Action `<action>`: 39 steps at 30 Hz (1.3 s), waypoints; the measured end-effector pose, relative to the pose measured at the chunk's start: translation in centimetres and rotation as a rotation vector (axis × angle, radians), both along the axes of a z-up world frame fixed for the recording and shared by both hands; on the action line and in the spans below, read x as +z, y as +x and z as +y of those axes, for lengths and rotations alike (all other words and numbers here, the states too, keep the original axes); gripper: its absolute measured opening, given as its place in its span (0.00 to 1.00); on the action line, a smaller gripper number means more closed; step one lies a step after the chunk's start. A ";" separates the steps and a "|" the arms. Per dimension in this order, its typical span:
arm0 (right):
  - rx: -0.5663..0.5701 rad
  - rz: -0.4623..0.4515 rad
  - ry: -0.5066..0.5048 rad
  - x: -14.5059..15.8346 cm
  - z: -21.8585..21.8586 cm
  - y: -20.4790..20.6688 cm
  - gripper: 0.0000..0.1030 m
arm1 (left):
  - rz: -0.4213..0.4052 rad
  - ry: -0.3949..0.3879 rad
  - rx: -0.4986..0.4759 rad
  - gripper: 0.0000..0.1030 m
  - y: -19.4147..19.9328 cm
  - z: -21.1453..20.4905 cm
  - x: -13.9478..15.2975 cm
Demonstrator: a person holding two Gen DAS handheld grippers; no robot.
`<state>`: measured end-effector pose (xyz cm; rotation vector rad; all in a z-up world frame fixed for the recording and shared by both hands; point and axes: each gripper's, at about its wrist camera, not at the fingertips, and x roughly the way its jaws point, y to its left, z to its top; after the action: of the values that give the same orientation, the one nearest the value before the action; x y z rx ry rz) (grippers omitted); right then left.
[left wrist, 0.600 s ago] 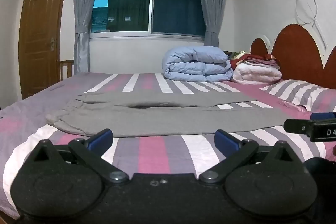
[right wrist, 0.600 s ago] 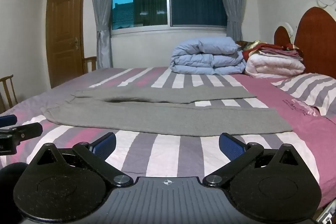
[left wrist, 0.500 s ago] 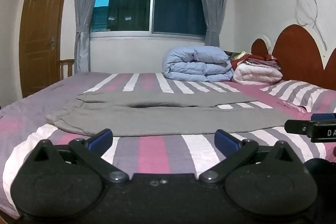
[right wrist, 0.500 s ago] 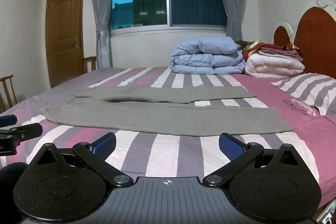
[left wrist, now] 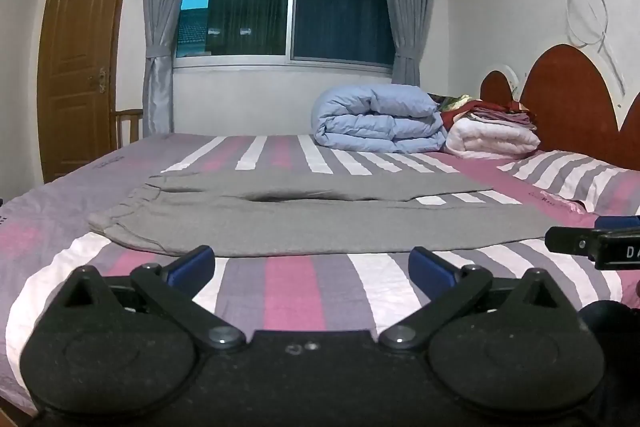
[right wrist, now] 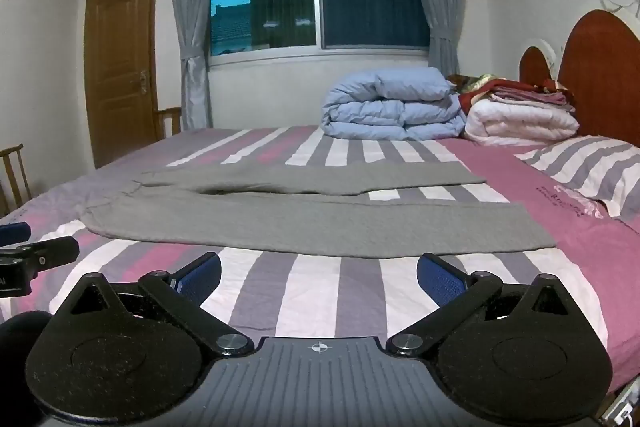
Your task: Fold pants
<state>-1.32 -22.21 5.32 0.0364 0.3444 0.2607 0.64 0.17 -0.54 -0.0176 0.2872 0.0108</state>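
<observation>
Flat, grey pants (left wrist: 304, 215) (tongs (left wrist: 311, 267) agape)

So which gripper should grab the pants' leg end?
Probably the right gripper: the near cuff of the gray pants lies ahead to its right. The left gripper faces the waist end. Both are open.

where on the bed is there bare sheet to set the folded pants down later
Bare striped sheet runs between the gray pants and the near bed edge, right ahead of both open grippers, left gripper and right gripper. Another free band lies beyond the pants, before the blue duvet. The headboard end is crowded: duvet, white quilt and pillow.
</observation>
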 end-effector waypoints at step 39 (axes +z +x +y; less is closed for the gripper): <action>-0.004 0.004 0.005 -0.2 -0.3 0.5 1.00 | 0.006 0.004 -0.001 0.94 0.1 0.0 0.0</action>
<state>-0.86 -22.51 5.17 0.0424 0.3478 0.2576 0.74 0.17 -0.50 -0.0130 0.2932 0.0101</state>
